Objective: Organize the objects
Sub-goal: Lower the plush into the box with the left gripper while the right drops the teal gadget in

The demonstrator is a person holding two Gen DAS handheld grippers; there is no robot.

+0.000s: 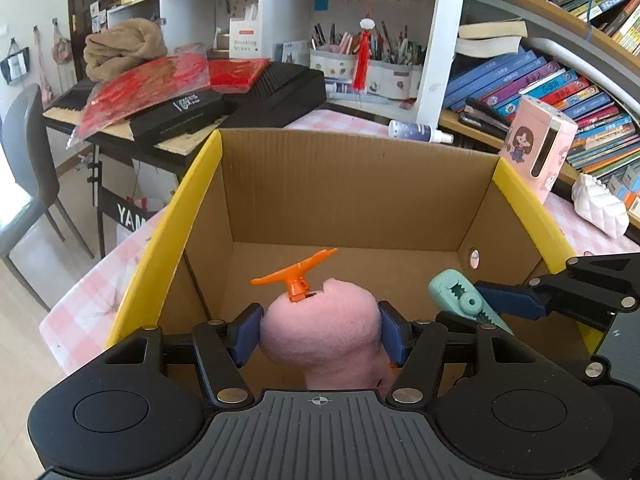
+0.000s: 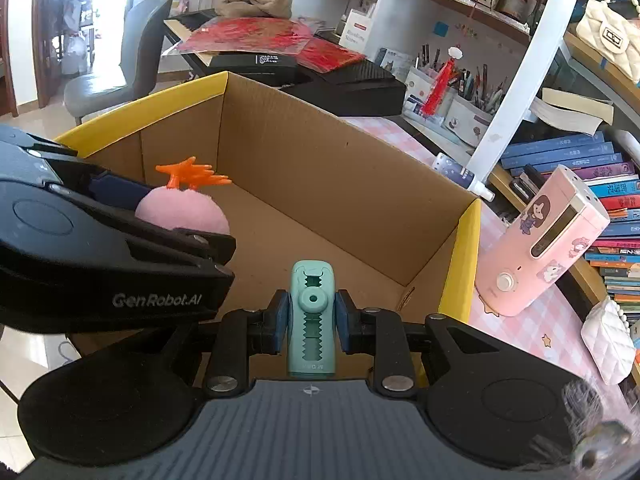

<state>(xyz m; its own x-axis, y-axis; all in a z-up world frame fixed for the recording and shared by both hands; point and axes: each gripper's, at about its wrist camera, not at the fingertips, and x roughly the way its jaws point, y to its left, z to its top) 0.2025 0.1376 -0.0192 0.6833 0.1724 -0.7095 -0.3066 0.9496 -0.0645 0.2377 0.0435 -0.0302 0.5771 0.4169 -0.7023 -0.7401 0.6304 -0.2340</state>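
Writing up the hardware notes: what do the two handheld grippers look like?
Both match: the left gripper and right gripper have matte black bodies with ribbed grey tops, round side caps, silver pivot bolts and blue finger pads. The left one reads GenRobot.AI. No cables or sleeves visible.

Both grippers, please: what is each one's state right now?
Left gripper: closed on the pink plush toy.
Right gripper: closed on the teal clip.

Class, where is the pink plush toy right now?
The pink plush toy is clamped in the left tool, over the near edge of the cardboard box, left of the teal object.
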